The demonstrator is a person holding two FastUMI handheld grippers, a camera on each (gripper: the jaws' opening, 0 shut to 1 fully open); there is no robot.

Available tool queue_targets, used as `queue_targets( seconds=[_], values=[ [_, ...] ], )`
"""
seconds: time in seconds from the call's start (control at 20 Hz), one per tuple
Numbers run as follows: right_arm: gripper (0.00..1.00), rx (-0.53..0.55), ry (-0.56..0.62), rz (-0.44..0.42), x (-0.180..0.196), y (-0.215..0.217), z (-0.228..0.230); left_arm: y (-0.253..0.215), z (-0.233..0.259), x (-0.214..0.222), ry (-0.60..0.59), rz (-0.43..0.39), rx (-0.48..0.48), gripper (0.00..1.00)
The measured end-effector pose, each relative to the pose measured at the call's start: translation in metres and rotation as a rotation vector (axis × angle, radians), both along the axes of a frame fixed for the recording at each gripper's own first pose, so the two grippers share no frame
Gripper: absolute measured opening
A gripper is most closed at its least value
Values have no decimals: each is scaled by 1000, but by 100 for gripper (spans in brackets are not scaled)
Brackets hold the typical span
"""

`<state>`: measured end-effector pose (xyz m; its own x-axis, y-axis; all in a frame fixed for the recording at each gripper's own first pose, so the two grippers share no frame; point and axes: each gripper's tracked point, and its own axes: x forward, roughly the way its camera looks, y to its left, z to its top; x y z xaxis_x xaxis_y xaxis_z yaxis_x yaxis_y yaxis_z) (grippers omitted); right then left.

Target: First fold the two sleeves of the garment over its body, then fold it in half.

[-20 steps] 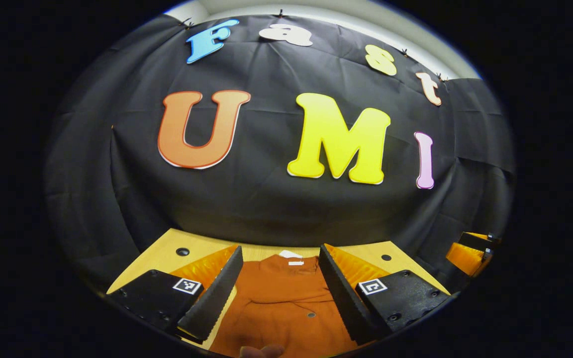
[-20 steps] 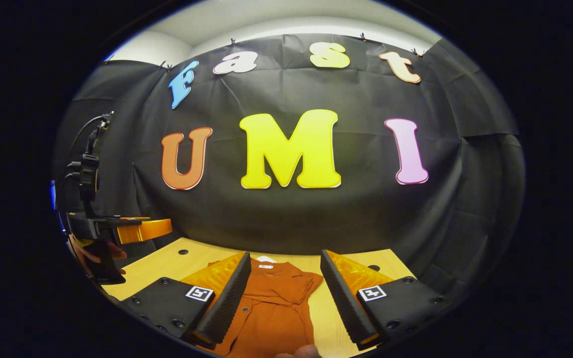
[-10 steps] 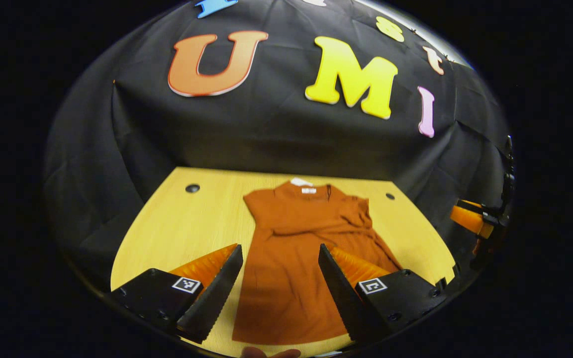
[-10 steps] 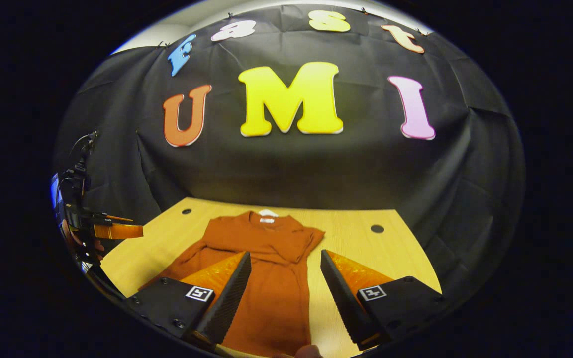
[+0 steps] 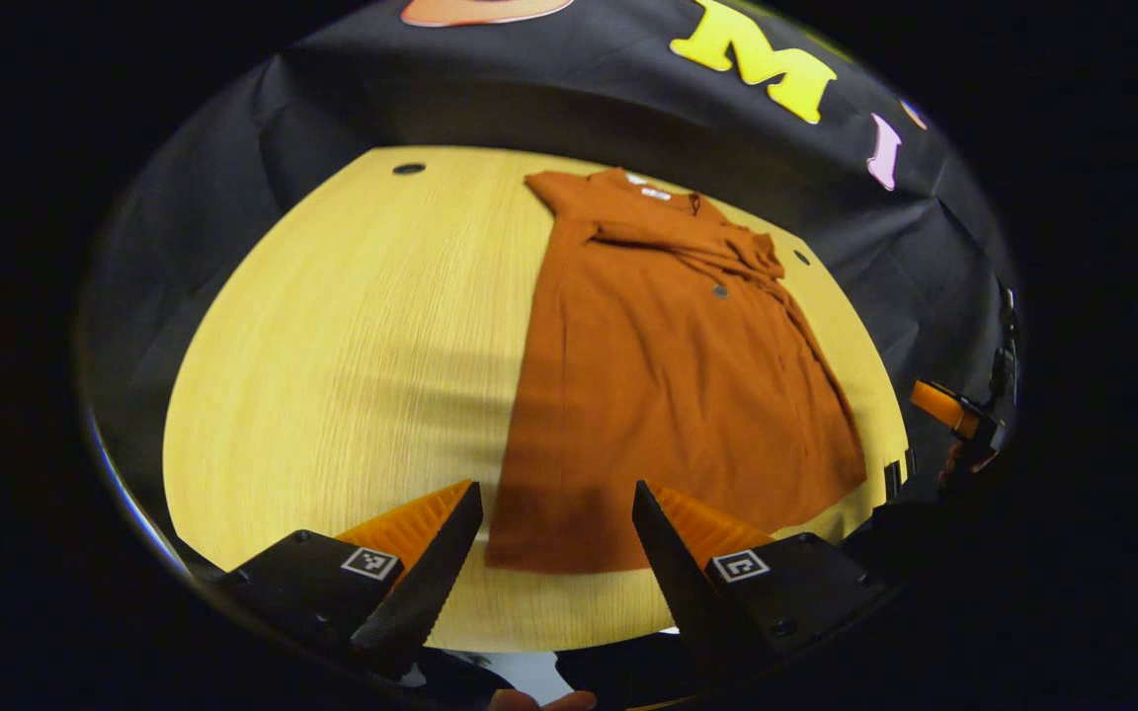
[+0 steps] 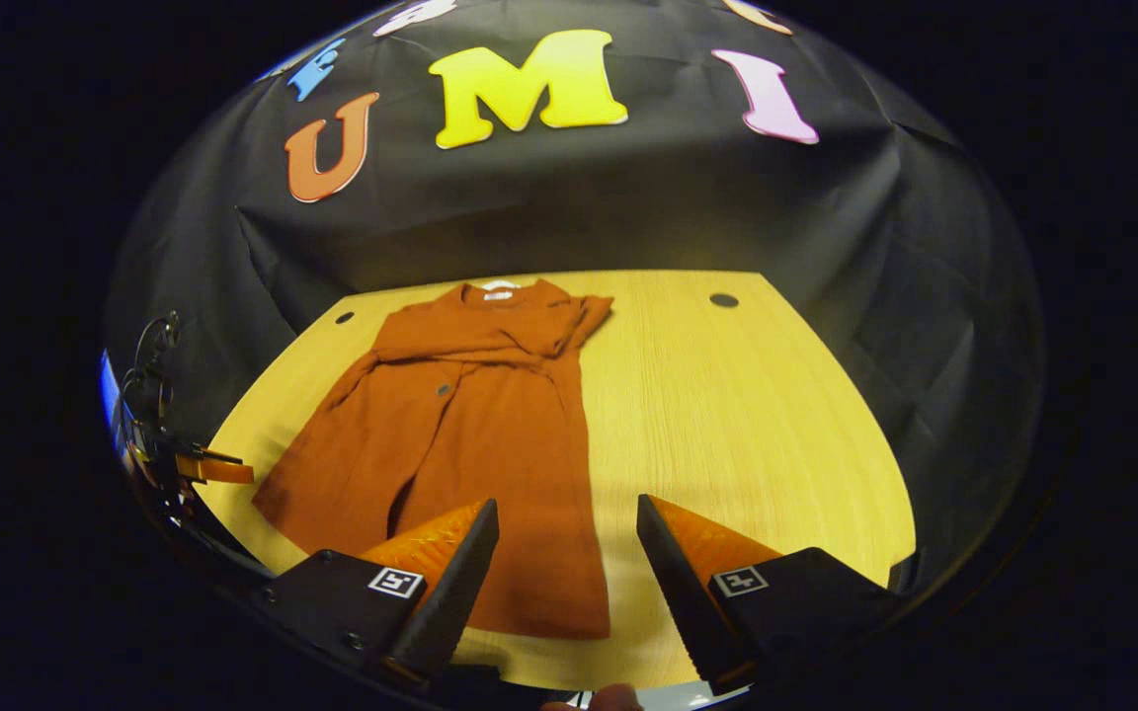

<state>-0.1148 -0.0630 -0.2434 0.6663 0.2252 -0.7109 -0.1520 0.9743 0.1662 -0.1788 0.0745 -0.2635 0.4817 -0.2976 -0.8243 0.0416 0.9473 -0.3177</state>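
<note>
1. Lying flat on the table (image 5: 352, 326): a shirt (image 5: 668, 385), collar toward the wall, both sleeves crossed over the chest.
2. Left gripper (image 5: 554, 553): jaws wide apart, holding nothing, above the hem.
3. Right gripper (image 6: 567, 573): jaws wide apart, holding nothing, above the hem's corner.

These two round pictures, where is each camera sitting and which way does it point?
Left gripper view: rides on the left tool, held above the table's near edge, looking down and forward at the garment on the table; its own two fingers show at the bottom, apart.
Right gripper view: rides on the right tool, same downward tilt; own fingers apart, a fingertip at the bottom edge.
Shared: garment, table, and each catches the other tool at its side edge.
</note>
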Motion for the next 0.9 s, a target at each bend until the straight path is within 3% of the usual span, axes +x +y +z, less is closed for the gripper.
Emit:
queue_targets(
  seconds=[0.2, 0.45, 0.5, 0.55, 0.7, 0.8, 0.9],
  values=[
    [90, -39, 97, -5, -31, -13, -44, -9, -16, -14, 50, 18, -56, 99],
    [91, -86, 188, 50, -62, -4, -87, -3, -19, -12, 43, 8, -39, 96],
    [91, -87, 204, 48, -65, -3, -92, -3, -18, -11, 43, 6, -38, 100],
    [91, -81, 224, 41, -68, -1, -99, -4, -19, -11, 44, 5, -36, 95],
    [92, -87, 261, 57, -70, 3, -102, -13, -20, -13, 45, -23, -47, 93],
    [88, -108, 262, 55, -67, 5, -100, -19, -17, -14, 44, -34, -63, 91],
    [67, -104, 261, 49, -61, 8, -104, -26, -19, -13, 55, -34, -83, 87]
  ],
)
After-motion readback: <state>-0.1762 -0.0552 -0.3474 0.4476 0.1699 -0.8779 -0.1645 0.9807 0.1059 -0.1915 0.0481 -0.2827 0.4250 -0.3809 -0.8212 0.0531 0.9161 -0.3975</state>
